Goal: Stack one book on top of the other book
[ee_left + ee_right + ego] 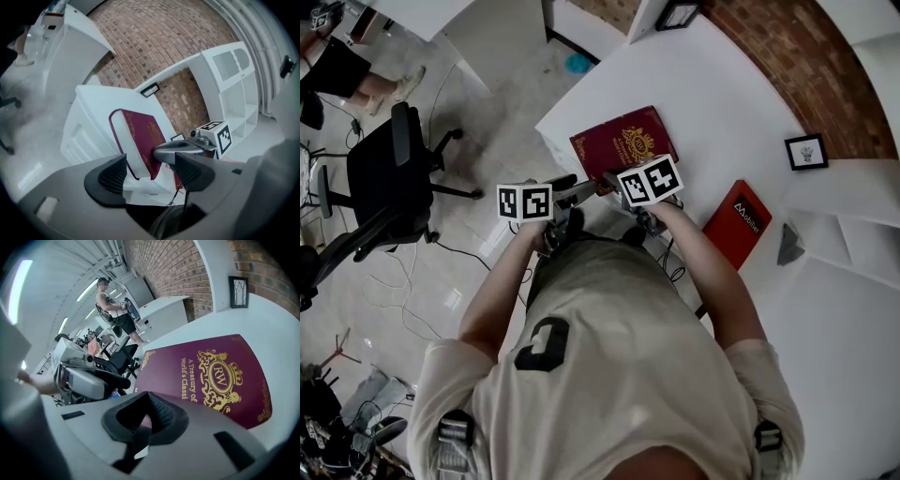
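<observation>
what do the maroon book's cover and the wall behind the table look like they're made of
The maroon book: a hard cover, likely cloth or leatherette, matte, with a shiny gilt stamped crest and title. A thick pale page block shows in the left gripper view. The wall: bare reddish brick with pale mortar lines, rough and matte.

My head view looks steeply down over the white surface (722,94); both gripper views sit close, sharing the thick maroon hardcover book (623,141).
</observation>
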Demonstrator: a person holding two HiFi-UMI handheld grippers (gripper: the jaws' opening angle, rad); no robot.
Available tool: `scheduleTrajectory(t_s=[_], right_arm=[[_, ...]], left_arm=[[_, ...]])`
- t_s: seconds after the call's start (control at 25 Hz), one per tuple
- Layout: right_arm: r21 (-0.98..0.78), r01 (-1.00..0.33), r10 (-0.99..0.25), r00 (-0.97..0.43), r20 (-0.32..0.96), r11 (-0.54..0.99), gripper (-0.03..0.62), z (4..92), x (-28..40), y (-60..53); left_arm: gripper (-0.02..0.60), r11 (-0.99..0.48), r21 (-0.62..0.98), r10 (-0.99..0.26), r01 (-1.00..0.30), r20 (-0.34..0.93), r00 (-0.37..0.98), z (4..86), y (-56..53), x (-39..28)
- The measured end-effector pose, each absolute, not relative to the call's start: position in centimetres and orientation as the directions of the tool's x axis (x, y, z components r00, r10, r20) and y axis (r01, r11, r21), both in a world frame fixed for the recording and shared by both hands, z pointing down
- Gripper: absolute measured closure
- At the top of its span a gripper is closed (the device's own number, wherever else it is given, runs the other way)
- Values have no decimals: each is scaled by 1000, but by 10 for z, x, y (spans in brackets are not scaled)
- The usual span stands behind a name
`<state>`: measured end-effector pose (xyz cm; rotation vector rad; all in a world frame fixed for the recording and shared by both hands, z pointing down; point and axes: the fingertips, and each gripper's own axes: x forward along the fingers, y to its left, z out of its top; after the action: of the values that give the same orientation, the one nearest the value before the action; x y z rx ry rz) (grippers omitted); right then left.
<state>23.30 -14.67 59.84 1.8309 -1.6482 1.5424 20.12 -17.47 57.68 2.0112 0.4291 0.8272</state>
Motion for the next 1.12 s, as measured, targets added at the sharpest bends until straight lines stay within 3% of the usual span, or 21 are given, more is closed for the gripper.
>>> scheduleTrajectory(t_s=[0.28,0.52,0.8,1.12], right_arm=[[-501,-802,-595,-238,768,-326,589,599,226,-146],[-559,-768,-608,-291,739,-311,591,599,224,-144],[-638,-702,-641,-339,689,-315,591,598,220,-142],[-625,-712,-656,-310,688,-319,590,598,226,-137]], left_arm=[[241,-338,938,640,-79,290,712,604,-157,211],[238,-184,982,673,-42,157,723,604,-162,214],[236,-244,969,738,-40,212,641,618,-150,206],[251,-158,988,746,2,118,655,624,-145,219]])
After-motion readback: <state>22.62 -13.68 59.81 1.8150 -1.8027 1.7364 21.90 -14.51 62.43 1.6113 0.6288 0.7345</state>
